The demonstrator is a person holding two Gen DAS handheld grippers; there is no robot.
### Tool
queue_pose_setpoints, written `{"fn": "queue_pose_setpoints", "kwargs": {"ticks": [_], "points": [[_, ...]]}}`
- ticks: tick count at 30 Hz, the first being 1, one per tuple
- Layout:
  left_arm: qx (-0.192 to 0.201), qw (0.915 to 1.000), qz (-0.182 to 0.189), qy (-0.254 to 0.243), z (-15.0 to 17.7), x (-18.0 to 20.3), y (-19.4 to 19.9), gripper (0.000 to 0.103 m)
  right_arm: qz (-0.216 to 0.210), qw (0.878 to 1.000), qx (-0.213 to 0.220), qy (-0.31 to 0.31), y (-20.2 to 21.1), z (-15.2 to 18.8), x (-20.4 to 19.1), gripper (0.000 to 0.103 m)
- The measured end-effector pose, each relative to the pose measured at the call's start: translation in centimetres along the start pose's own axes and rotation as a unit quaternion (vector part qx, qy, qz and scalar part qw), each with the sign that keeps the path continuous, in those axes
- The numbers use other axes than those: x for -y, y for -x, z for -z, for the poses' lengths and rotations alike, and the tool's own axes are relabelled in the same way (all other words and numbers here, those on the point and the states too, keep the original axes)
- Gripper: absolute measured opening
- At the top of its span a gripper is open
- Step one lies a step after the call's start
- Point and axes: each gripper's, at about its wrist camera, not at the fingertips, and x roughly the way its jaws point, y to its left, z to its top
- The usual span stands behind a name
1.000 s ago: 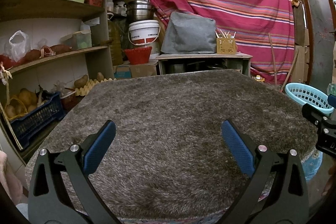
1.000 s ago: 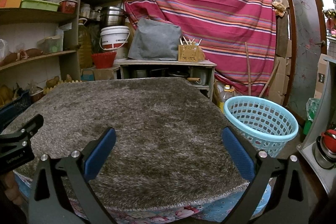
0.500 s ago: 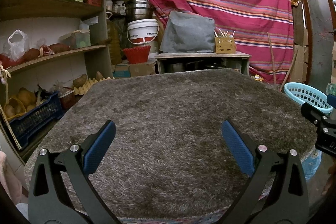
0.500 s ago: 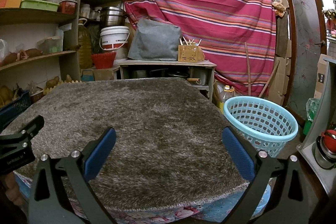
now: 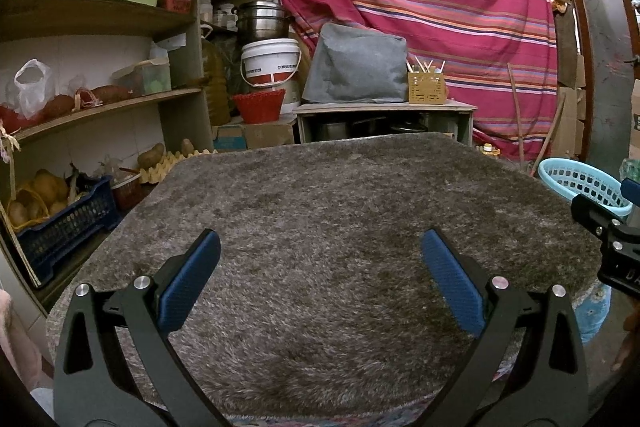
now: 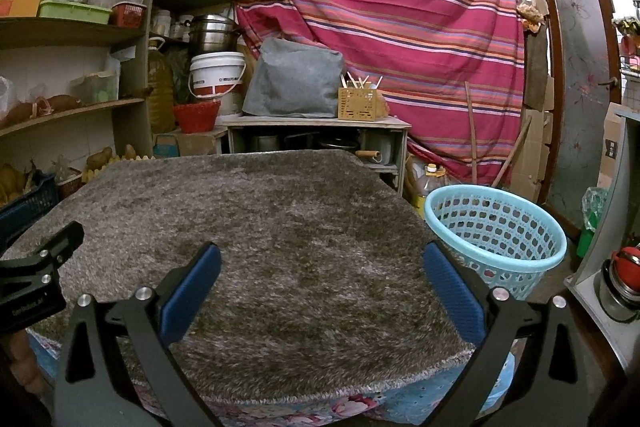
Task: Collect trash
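My left gripper (image 5: 320, 247) is open and empty, held over the near part of a table covered by a grey shaggy rug (image 5: 340, 207). My right gripper (image 6: 320, 259) is open and empty over the same rug (image 6: 260, 211), near its front right. A light blue perforated plastic basket (image 6: 496, 231) stands on the floor right of the table; its rim also shows in the left wrist view (image 5: 576, 183). I see no trash on the rug in either view. Part of the right gripper (image 5: 612, 247) shows at the right edge of the left wrist view.
Wooden shelves (image 5: 100, 107) with boxes, bags and potatoes line the left. A low cabinet (image 6: 316, 139) with a grey cover, white bucket (image 6: 218, 75) and red basket stands behind the table. A striped cloth (image 6: 400, 7) hangs at the back. A counter with a kettle (image 6: 620, 275) is right.
The views shifted very slightly; both grippers stay open and nearly still over the rug.
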Motion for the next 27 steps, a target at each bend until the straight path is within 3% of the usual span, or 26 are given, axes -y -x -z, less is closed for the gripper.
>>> {"fn": "queue_pose_setpoints", "kwargs": {"ticks": [27], "points": [[0.007, 1.0, -0.001, -0.002, 0.02, 0.15, 0.15, 0.098, 0.0, 1.0, 0.0, -0.001, -0.11, -0.1, 0.08, 0.099]]}}
